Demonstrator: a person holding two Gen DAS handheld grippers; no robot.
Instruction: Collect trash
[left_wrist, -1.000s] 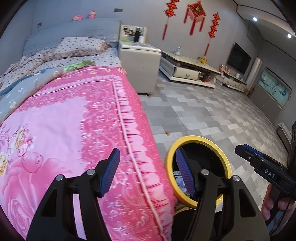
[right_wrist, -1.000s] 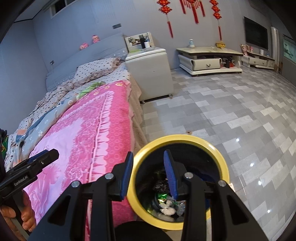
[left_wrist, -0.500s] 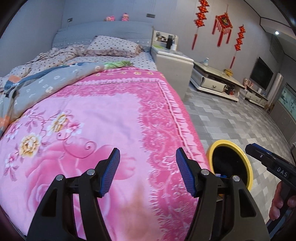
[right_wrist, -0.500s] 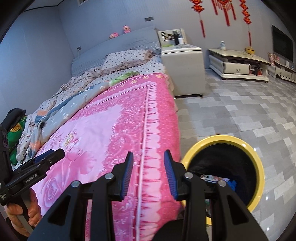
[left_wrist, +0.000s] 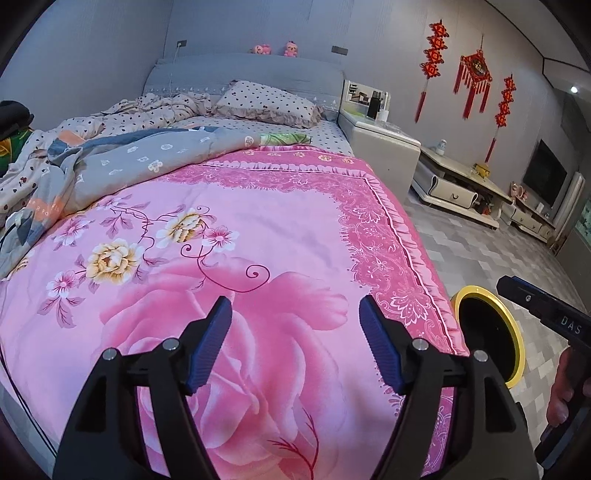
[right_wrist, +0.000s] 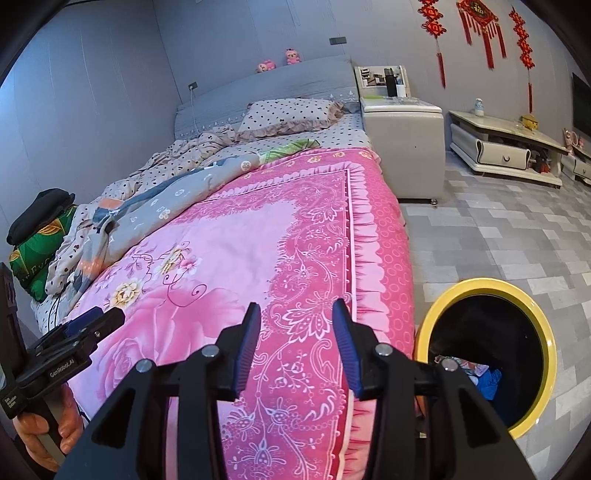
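The left gripper (left_wrist: 295, 315) is held above the pink floral quilted bedspread (left_wrist: 229, 258); its jaws have just been opening and are spread wide, with nothing between them. Ahead of the jaws the bedspread lies flat and bare up to a rumpled grey patterned duvet (left_wrist: 140, 162). The ruffled side edge of the bedspread runs just right of the right jaw.

The right gripper (right_wrist: 295, 325) is held over that same ruffled border, its jaws parted less widely after just opening, and nothing is pinched. To the right of its jaws, below the bed edge, the round black trash bin with a yellow rim (right_wrist: 546, 339) stands on the grey tiled floor (right_wrist: 498, 240), close against the bedspread's overhang; collected trash (right_wrist: 476, 373) is seen inside. Beyond the bin the floor is open up to a beige bedside cabinet (right_wrist: 406, 147).
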